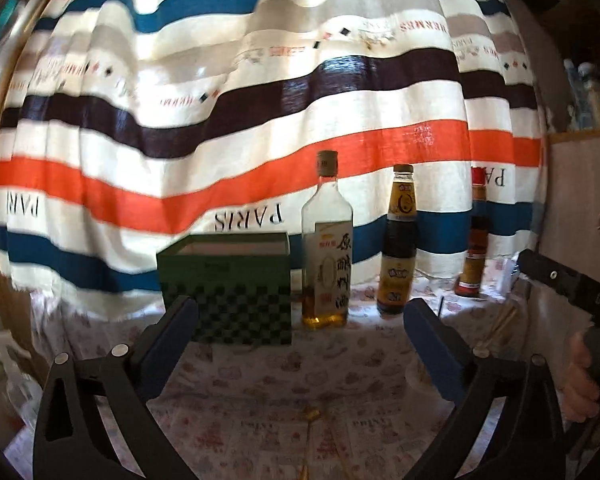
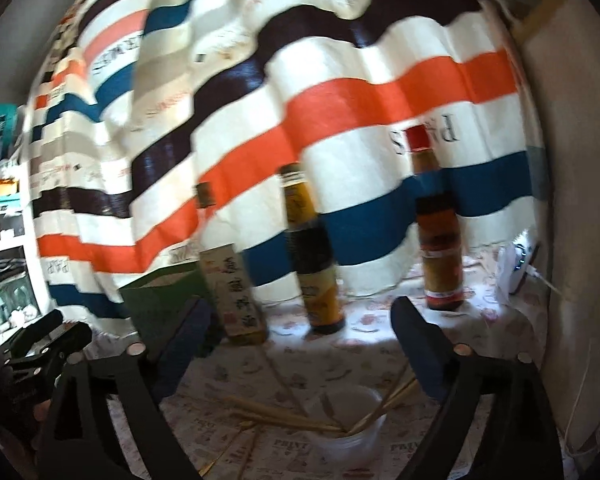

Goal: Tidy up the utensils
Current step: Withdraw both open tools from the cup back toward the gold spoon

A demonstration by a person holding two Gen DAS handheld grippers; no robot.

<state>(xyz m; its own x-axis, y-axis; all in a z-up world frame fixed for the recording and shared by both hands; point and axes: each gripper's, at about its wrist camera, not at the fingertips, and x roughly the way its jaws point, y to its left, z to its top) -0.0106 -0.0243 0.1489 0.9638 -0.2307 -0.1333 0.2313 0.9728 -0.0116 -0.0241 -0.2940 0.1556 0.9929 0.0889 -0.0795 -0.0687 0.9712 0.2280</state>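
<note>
In the right wrist view several wooden chopsticks (image 2: 284,416) lie across a white plastic cup (image 2: 350,426) on its side on the patterned tablecloth. My right gripper (image 2: 300,332) is open and empty above them. In the left wrist view my left gripper (image 1: 302,322) is open and empty above the cloth. A gold-tipped utensil (image 1: 310,424) lies below it. More chopsticks (image 1: 496,330) lie to its right. A green checkered box (image 1: 228,280) with an open top stands just behind the left finger. It shows blurred in the right wrist view (image 2: 160,304).
Three bottles stand in a row behind: a clear oil bottle (image 1: 327,248), a dark sauce bottle (image 1: 398,248) and a red-capped bottle (image 1: 474,240). A striped curtain (image 1: 260,100) hangs close behind them. A beige wall (image 2: 572,200) is on the right.
</note>
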